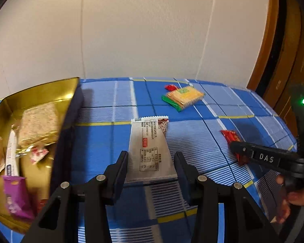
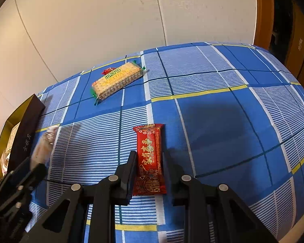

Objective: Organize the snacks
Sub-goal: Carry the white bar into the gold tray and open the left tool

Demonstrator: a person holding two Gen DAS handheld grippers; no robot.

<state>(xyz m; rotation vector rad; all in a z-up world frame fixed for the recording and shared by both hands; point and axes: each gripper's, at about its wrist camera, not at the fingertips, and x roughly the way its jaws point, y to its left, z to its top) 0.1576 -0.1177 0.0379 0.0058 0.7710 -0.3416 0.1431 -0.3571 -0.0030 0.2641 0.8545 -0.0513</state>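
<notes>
A white and silver snack packet point(image 1: 150, 149) sits between the fingers of my left gripper point(image 1: 151, 156), which is shut on its sides, just right of the gold box point(image 1: 40, 90). My right gripper point(image 2: 149, 154) is shut on a red snack packet point(image 2: 151, 158) with gold writing, low over the cloth. The left wrist view shows the right gripper point(image 1: 239, 149) at the right with that red packet point(image 1: 230, 136). The right wrist view shows the left gripper point(image 2: 36, 168) at the left, its blurred packet point(image 2: 43, 147) beside the box wall point(image 2: 26, 133).
The gold box holds several wrapped snacks, among them a purple packet point(image 1: 15, 198). A green-ended cracker pack point(image 1: 182, 97) point(image 2: 116, 81) lies far back on the blue checked cloth point(image 2: 212, 121). A white wall stands behind and a wooden door frame point(image 1: 271, 40) at the right.
</notes>
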